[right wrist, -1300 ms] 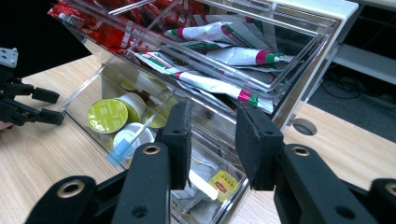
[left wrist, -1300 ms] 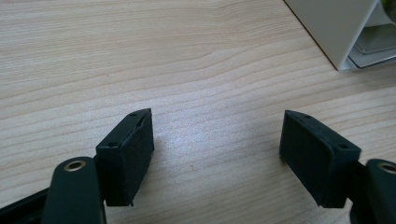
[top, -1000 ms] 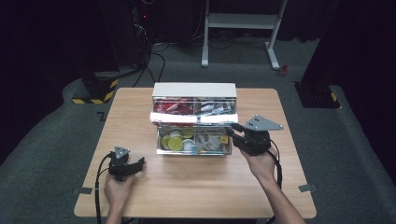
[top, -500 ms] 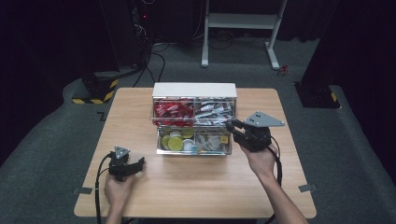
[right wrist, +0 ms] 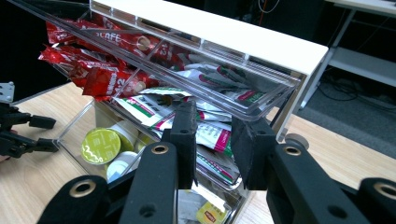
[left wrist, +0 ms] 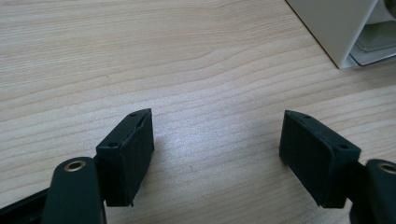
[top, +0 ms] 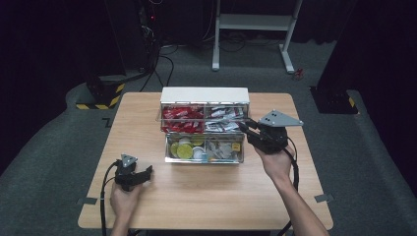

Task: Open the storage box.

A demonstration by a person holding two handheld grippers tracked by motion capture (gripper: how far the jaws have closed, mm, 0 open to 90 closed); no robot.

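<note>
Two tiers make up the clear organiser [top: 204,94] at the back middle of the bench [top: 221,196]. The right gripper [right wrist: 212,126] is at the front rim of its upper tray [right wrist: 261,109], jaws drawn close; whether they nip the rim I cannot tell. It looks like opening work, so the next move needs a steady pull. White-green sachets [right wrist: 154,105] crowd just behind. The left gripper [left wrist: 217,140] rests well apart, jaws spread, holding nothing.

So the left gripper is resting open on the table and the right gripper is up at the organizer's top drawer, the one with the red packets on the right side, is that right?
Nearly. The red packets fill the upper drawer's left side, as the high view shows; white sachets fill its right. The left gripper does rest open on the table, and the right gripper is at that drawer.
</note>
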